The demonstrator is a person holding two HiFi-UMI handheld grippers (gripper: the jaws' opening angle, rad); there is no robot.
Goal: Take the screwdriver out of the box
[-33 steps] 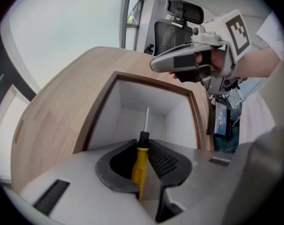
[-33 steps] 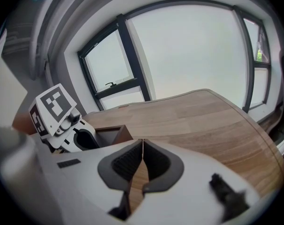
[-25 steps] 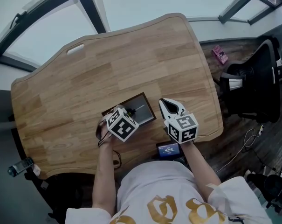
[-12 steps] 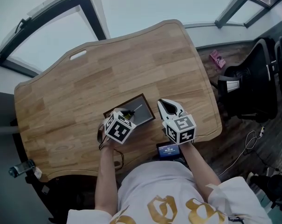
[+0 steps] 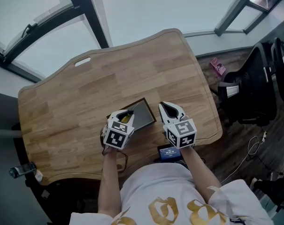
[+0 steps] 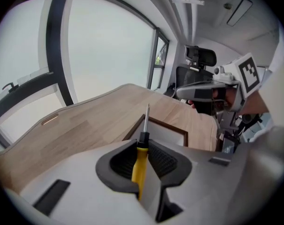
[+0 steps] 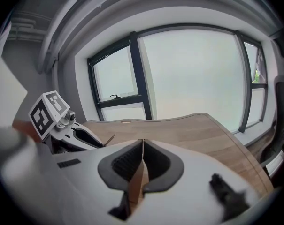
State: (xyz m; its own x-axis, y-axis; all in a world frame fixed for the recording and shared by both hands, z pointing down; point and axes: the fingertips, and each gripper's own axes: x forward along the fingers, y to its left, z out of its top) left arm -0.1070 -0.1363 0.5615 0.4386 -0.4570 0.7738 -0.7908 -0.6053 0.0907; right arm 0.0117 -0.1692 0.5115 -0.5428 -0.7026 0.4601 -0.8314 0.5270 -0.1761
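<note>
Counter [image 5: 85, 93]: pale wood, matt, visible grain. Screwdriver [image 6: 141, 158]: glossy yellow plastic handle, bare metal shaft. Box [image 6: 170, 136]: smooth matt grey interior.

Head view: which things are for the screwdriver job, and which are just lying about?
For the job:
- yellow-handled screwdriver, clamped in the left gripper
- shallow dark-rimmed box

Just lying about:
- small pink packet
- black office chair
- small blue-lit screen
</note>
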